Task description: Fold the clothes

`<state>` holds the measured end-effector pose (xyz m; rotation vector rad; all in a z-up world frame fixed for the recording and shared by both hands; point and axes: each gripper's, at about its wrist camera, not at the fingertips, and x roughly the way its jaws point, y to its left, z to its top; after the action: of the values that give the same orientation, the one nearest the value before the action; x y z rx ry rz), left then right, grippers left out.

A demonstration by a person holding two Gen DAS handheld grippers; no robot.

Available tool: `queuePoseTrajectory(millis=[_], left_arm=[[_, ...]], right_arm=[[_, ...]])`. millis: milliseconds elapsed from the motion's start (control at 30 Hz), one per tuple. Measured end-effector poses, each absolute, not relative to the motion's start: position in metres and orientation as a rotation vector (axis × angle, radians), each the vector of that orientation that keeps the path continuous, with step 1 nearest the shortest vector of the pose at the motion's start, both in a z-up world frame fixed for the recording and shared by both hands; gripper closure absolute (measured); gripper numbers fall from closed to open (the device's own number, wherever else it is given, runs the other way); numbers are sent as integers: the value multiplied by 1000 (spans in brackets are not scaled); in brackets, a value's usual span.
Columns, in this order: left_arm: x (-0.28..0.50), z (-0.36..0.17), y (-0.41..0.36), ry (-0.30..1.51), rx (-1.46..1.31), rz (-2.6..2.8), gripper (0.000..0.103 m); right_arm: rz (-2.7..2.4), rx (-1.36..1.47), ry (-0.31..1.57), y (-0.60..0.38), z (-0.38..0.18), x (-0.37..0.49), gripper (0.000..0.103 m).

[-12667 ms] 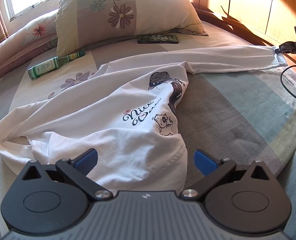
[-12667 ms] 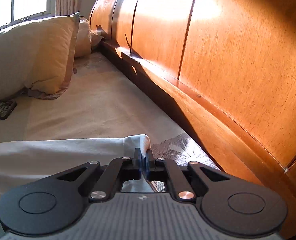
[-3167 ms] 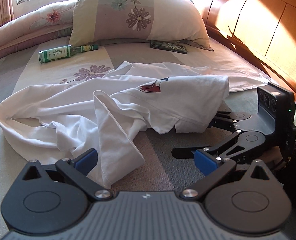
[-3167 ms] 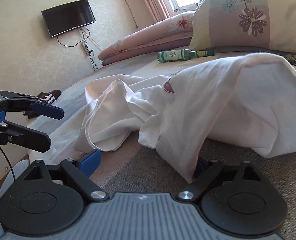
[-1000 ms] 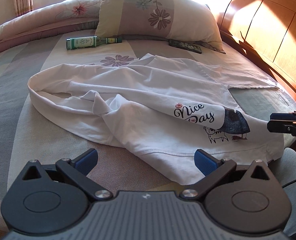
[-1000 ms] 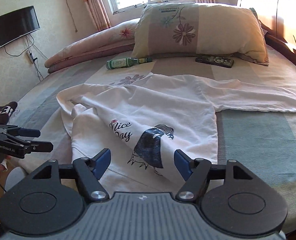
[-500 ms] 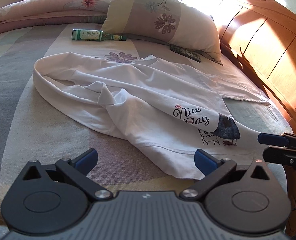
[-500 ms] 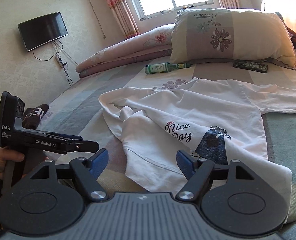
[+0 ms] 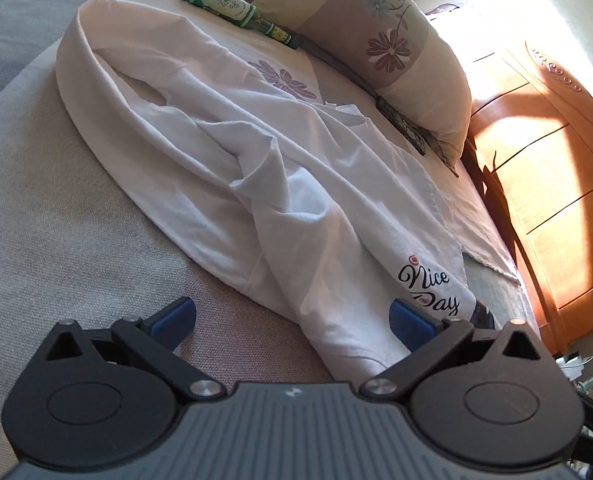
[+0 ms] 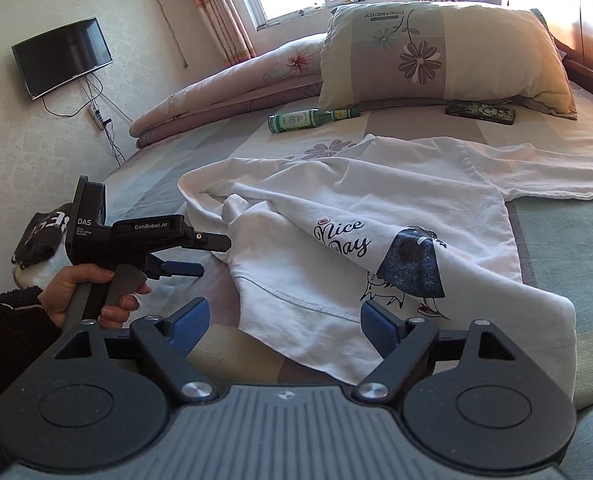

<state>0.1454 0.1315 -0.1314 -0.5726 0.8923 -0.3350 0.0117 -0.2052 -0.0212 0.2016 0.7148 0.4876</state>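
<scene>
The white long-sleeved shirt [image 10: 396, 216] lies crumpled on the bed [image 10: 568, 248], in front of the pillow [image 10: 440, 56]; it is spread out but not folded. One sleeve runs flat from the shirt body toward the wooden headboard [image 9: 552, 184]. The other sleeve loops away from the pillow and back into a bunched ridge along the body. The "Nice Day" print faces up, creased down its middle.

Changes over the last seconds:
- The shirt has been released. About three seconds ago it was draped over the right gripper; it now rests entirely on the bed.
- The body has been turned print side up and drawn toward the bed edge farthest from the pillow.
- The left gripper [image 9: 292, 316] has moved in low, to the hem on the side away from the headboard.

Present state:
- Left gripper: jaws spread wide, holding nothing, straddling the hem fold.
- Right gripper [image 10: 284, 324]: jaws spread wide, holding nothing, at the hem below the print.
- A green bottle [image 10: 308, 119] and a dark flat case [image 10: 480, 113] lie just in front of the pillow, clear of the shirt.

Judgement: the garment is laid out but still wrinkled. The bunched sleeve and the crease through the print need flattening before a clean fold is possible
</scene>
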Motion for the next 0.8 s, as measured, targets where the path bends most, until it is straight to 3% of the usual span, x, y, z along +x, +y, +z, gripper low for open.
queuePoseTrajectory(millis=[600,733,800], left_arm=[[163,-153,156,806,-878,-319,1],[149,-160,169,766,-949,-241,24],[146,-169,181,752,-1026,-190,50]], right_arm=[[667,143,761,-147,-33,39,17],[665,192,780,-156,-38,39,17],[655,236,792,-165,-42,41,16]])
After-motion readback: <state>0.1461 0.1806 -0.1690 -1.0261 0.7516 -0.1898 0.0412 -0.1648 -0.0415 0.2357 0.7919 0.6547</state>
